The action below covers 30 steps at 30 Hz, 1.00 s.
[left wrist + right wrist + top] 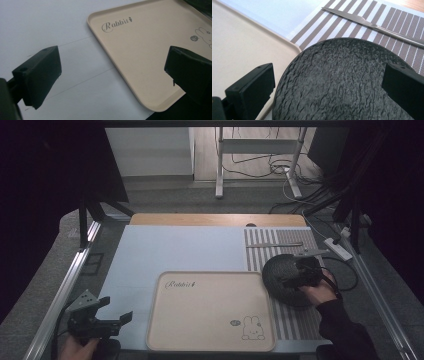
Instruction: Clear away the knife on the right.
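A black rough-textured plate (280,279) (337,70) lies on the striped placemat (265,255) at the right. Its left rim laps over the right edge of the beige tray (210,315) (242,45). My right gripper (294,275) (329,82) hovers over the plate, open, with one jaw on each side of it and nothing gripped. My left gripper (118,309) (112,65) stands open near the table's front left, just above the pale blue mat (50,25). The tray's near corner (140,62) lies to its right. The tray, printed "Rabbit" with a rabbit drawing, holds nothing.
A table knife (275,244) (372,23) lies across the far end of the placemat, beyond the plate. The pale blue mat (170,250) covers the table's left and middle. A white power strip (338,248) and cables sit off the right edge.
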Available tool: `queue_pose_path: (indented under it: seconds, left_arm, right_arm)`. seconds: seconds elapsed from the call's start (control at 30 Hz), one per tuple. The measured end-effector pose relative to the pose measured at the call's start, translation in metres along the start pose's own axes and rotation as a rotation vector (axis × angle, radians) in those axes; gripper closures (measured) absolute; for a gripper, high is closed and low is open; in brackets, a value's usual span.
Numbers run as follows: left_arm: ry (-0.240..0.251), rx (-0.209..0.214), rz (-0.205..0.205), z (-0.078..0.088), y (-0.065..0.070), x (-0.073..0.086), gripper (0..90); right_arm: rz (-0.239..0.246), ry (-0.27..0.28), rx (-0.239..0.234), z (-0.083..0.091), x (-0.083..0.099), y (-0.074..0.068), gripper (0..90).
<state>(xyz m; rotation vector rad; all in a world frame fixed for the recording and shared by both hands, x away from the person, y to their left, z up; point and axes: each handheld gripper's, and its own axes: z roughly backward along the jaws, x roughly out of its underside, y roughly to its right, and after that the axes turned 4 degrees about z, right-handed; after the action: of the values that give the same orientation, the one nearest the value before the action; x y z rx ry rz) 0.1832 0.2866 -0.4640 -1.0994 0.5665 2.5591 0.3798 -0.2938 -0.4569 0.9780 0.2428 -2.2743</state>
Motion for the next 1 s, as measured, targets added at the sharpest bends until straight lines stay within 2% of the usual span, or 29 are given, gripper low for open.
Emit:
queue_pose_path:
  seconds: [0.13, 0.23, 0.53, 0.7, 0.93, 1.0]
  left_arm:
    - [0.0, 0.0, 0.0, 0.0, 0.0, 0.0, 2.1]
    - [0.0, 0.001, 0.0, 0.0, 0.0, 0.0, 2.1]
    - [0.001, 0.004, 0.0, 0.0, 0.0, 0.0, 2.1]
    - [0.001, 0.004, -0.001, 0.0, 0.0, 0.0, 2.1]
    - [0.001, 0.005, 0.0, 0.0, 0.0, 0.0, 2.1]
    - [0.001, 0.005, 0.001, 0.0, -0.001, 0.0, 2.1]
  right_arm:
    - [-0.028, -0.044, 0.015, -0.008, -0.004, 0.005, 0.0]
    - [-0.025, -0.07, 0.039, -0.017, -0.007, 0.011, 0.0]
    - [-0.071, -0.08, 0.06, -0.032, -0.014, 0.023, 0.0]
    - [-0.101, -0.107, 0.079, -0.044, -0.016, 0.031, 0.0]
    - [-0.12, -0.131, 0.079, -0.051, -0.022, 0.036, 0.0]
    - [-0.14, -0.127, 0.084, -0.055, -0.026, 0.039, 0.0]
